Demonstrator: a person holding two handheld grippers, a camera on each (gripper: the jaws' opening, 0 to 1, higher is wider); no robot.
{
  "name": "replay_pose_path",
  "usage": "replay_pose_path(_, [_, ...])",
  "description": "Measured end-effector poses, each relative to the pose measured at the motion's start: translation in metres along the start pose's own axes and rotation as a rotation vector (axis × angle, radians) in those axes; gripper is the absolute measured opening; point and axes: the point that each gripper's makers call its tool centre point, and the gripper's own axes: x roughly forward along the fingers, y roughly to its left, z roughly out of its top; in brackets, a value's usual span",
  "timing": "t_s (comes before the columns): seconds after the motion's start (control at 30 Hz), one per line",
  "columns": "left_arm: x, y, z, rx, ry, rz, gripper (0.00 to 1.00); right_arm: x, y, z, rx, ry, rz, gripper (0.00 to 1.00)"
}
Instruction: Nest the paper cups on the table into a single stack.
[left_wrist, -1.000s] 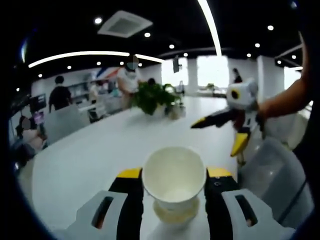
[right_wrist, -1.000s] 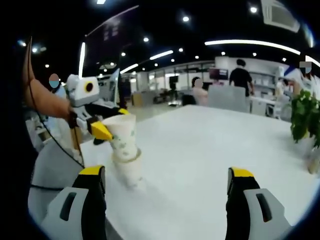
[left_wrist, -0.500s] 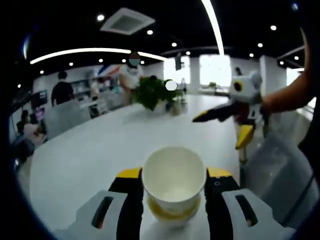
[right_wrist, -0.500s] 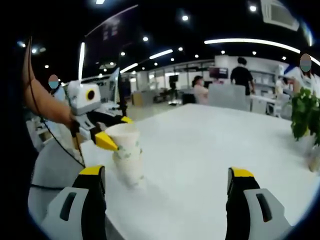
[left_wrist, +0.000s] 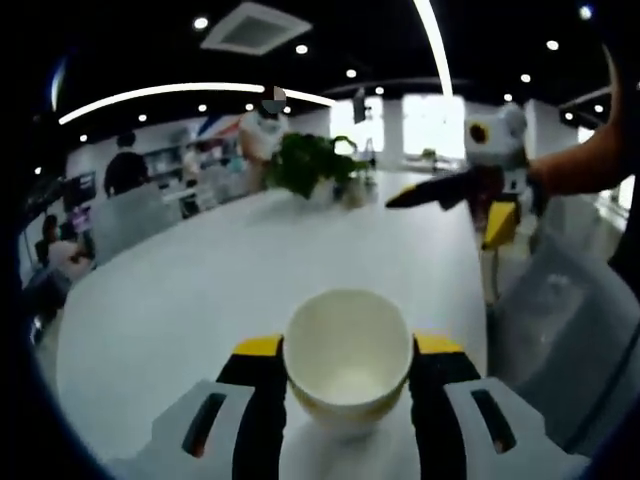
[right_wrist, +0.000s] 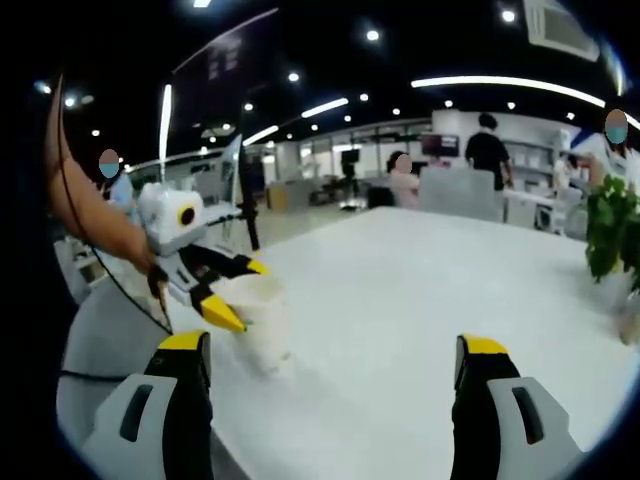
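While my left hand-held gripper grips the paper cup, both yellow-tipped jaws press against its sides just below the rim. I see the cup upright, its mouth round and open toward me, cream-white inside, with a yellowish band along the lower edge. It sits close to the near edge of the desk, and from the right gripper view it stands by the desk's left near edge, pale with a faint greenish print on its wall; whether another cup is nested under it I cannot tell.

My right hand-held gripper has its jaws spread wide with nothing between them, over bare white desk. From the left gripper view I see it raised off to the right, past the desk's right edge, held by an arm.

Beyond the cup the desk runs broad and bare toward its far edge, where a potted plant stands. Further off are chairs, people standing and ceiling lights.
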Motion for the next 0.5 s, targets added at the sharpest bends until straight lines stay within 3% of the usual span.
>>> replay_pose_path(0.27, [0.003, -0.001, 0.001, -0.050, -0.002, -0.013, 0.51, 0.002, 0.001, 0.000, -0.001, 0.002, 0.006, 1.00])
replay_pose_path(0.43, [0.002, -0.002, 0.007, -0.031, -0.009, -0.031, 0.62, 0.004, 0.001, 0.004, 0.010, -0.002, 0.009, 1.00])
replay_pose_path(0.5, [0.000, -0.001, 0.016, -0.042, -0.029, -0.040, 0.74, 0.004, 0.001, 0.008, 0.015, -0.012, 0.012, 1.00])
